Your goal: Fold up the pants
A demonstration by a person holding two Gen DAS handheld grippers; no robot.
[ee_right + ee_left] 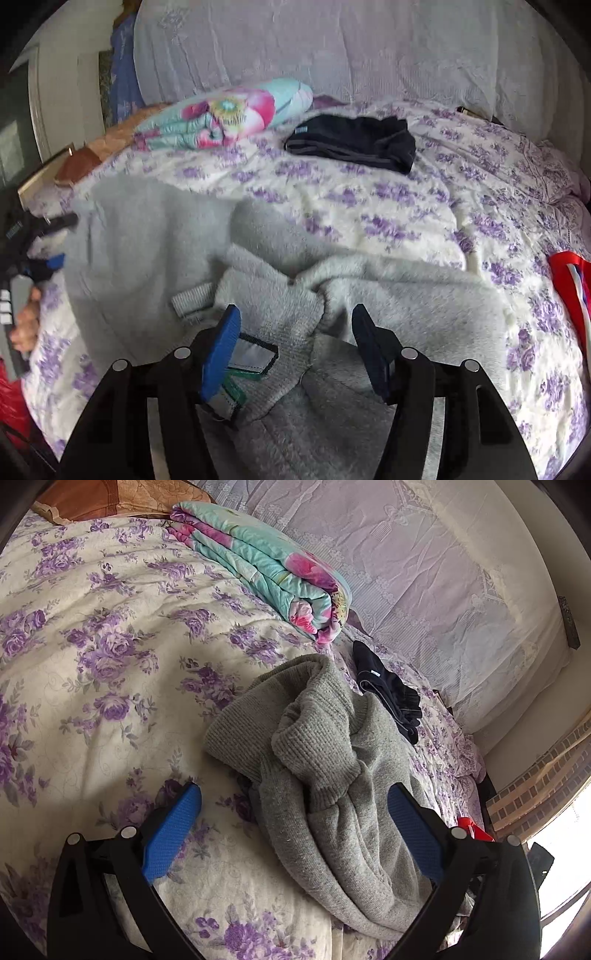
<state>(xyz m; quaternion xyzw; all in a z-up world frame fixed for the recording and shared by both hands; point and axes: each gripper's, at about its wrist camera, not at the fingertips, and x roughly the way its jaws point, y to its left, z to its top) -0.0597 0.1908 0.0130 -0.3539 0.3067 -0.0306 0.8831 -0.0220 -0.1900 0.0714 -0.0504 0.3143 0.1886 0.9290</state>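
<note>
The grey knit pants (pixel 325 746) lie crumpled in a heap on the purple-flowered quilt (pixel 110 646). My left gripper (pixel 293 790) is open wide just above the heap, with part of the cloth between its blue pads (pixel 173 834) and no pad pressing on it. In the right wrist view the pants (pixel 147 240) spread out fleecy side up, and a sewn-in label (pixel 251 356) shows at the waistband. My right gripper (pixel 295 310) hangs open over that waistband with nothing pinched. A hand (pixel 26 317) holds the other gripper at the left edge.
A folded turquoise and pink blanket (pixel 266 565) (pixel 221 114) lies at the far side of the bed. A dark folded garment (pixel 388 686) (pixel 354 144) sits beyond the pants. A red item (pixel 569 288) lies at the right edge. A lace-covered backrest (pixel 332 48) bounds the bed.
</note>
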